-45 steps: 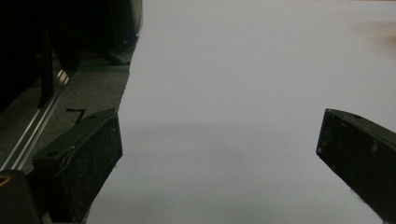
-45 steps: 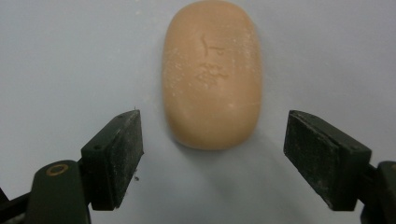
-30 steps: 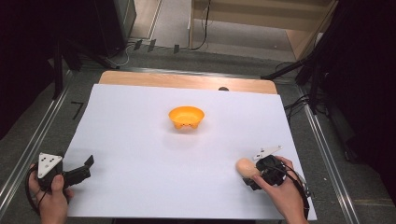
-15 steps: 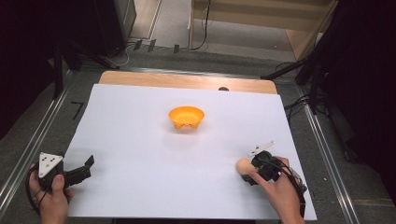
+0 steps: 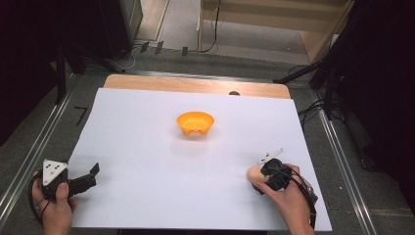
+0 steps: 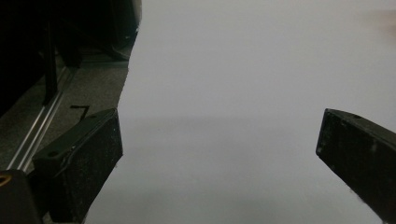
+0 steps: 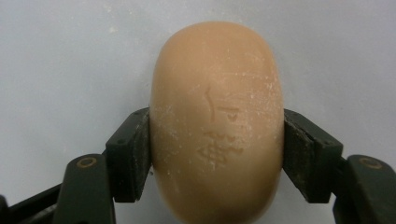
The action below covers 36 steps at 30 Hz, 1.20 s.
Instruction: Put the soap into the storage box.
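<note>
A: What room am I driving in?

B: I read it as a lab or test bay. White sheet [image 5: 147, 147] taped over a wood table [image 5: 195, 84], metal rails [image 5: 29, 156] down both sides, tape marks [image 5: 80, 113] on the grey floor.

A: Anything else?

B: I see loose cables [image 5: 313, 105] right of the table, black stands [image 5: 61, 63] at the left, a plywood shelf [image 5: 274, 19] behind. Nothing homely.

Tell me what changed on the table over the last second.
The right gripper has just been closing its jaws and now clamps the tan soap bar near the white sheet's right edge, barely shifting. The left gripper, jaws open, and the orange bowl stayed put.
</note>
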Available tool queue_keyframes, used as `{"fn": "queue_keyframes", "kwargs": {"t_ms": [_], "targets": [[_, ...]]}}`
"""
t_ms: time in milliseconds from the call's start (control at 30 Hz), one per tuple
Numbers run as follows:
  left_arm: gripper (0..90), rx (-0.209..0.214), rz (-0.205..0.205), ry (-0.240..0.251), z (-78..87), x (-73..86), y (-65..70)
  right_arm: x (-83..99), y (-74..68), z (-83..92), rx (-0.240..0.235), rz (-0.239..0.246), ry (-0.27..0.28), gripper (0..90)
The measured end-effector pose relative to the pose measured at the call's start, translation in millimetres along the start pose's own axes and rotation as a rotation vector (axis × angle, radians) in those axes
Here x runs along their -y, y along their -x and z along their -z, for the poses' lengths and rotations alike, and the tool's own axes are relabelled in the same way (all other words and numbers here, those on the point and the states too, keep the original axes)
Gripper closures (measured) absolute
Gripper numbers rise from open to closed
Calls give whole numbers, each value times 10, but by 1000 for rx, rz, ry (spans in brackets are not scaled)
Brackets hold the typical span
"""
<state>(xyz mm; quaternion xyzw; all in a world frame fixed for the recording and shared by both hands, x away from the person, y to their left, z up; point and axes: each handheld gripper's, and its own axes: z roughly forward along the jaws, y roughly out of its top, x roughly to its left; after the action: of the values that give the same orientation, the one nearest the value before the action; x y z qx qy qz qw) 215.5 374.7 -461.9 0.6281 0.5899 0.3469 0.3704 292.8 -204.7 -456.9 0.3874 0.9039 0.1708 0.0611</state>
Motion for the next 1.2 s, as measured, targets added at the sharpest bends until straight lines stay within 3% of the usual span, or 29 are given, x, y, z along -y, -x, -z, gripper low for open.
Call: {"fn": "queue_keyframes", "kwargs": {"t_ms": [133, 333, 600, 1067, 1200], "targets": [[11, -1, 1, -2, 2, -1, -2, -42, 36, 13, -33, 45, -10, 332], [12, -3, -3, -9, -4, -4, 5, -221, 12, 107, -79, 96, 41, 333], [12, -1, -1, -7, -5, -3, 3, -585, -4, 248, -83, 165, 63, 333], [12, 4, 3, -4, -2, -2, -6, -1213, 6, 252, -94, 294, 89, 333], [12, -5, 18, -9, -8, -5, -13, -1359, 7, 205, -107, 312, 86, 333]]}}
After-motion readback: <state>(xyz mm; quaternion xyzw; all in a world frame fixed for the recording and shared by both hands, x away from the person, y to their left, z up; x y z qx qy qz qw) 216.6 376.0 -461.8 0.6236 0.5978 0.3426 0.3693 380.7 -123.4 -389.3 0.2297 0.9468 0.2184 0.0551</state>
